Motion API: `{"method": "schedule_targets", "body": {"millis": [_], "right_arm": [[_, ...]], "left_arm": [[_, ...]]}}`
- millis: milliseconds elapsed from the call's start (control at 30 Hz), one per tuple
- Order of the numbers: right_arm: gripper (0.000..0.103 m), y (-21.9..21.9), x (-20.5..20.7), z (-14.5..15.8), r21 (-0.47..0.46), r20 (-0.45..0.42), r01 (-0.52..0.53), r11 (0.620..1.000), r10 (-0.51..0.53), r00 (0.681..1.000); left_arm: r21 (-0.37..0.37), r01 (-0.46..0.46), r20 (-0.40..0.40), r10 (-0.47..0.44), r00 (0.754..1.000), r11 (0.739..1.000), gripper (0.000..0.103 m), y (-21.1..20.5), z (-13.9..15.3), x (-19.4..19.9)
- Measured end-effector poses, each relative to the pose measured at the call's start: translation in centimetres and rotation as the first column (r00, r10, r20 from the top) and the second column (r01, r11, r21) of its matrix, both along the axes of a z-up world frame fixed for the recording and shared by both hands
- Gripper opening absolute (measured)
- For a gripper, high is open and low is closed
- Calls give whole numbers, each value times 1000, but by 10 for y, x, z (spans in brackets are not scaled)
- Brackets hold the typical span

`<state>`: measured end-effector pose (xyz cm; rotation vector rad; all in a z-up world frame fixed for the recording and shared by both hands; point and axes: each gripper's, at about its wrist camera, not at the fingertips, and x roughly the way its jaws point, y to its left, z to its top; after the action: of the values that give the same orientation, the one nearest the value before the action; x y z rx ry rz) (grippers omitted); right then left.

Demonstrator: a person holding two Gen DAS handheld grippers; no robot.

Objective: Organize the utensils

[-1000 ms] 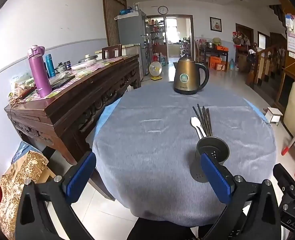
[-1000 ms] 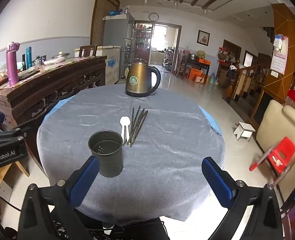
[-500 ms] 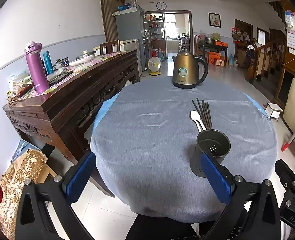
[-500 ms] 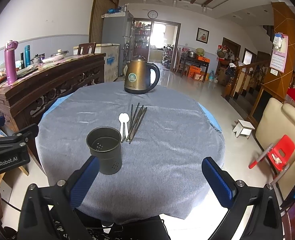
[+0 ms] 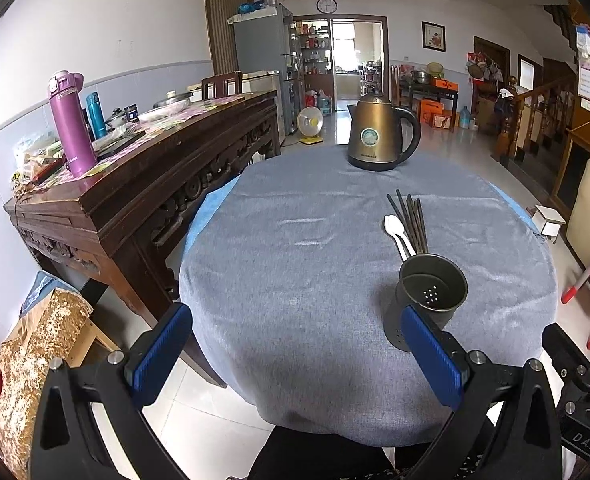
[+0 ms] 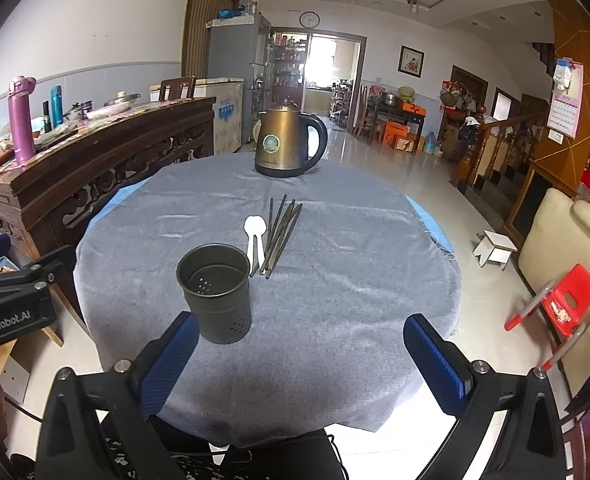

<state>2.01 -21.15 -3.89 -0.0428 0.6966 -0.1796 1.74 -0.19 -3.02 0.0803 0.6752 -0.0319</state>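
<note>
Blue-padded jaws on both units stand wide apart, empty, held level at the near table edge. Left gripper (image 5: 295, 350) has the utensil holder (image 5: 431, 294) just beyond its right pad. Right gripper (image 6: 307, 360) faces chopsticks (image 6: 281, 232) and spoons (image 6: 254, 238), lying beyond the holder.

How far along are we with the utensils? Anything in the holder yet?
Nothing looks done: the metal holder stands upright and empty, its perforated bottom visible. Nothing is in hand either; the left gripper and right gripper are both open and short of the utensils. Still left: the dark chopsticks and the white spoons, all lying on the grey cloth just behind the holder.
</note>
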Motion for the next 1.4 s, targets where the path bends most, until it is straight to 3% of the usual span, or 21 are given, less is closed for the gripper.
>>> {"method": "schedule_targets", "body": {"millis": [1100,1267,1400], "right_arm": [[103,-5,12,-9,27,-24,-7,1000,8,1000],[103,-23,24,-9,100,-22,-14,995,16,1000],[103,-55,45,-12,190,-22,-1,982,5,1000]], "left_arm": [[46,18,-25,-17,1000,999,103,-12,-5,8],[24,33,-43,-32,999,999,103,-9,2,37],[-10,40,-110,-41,993,999,103,-10,0,82]]}}
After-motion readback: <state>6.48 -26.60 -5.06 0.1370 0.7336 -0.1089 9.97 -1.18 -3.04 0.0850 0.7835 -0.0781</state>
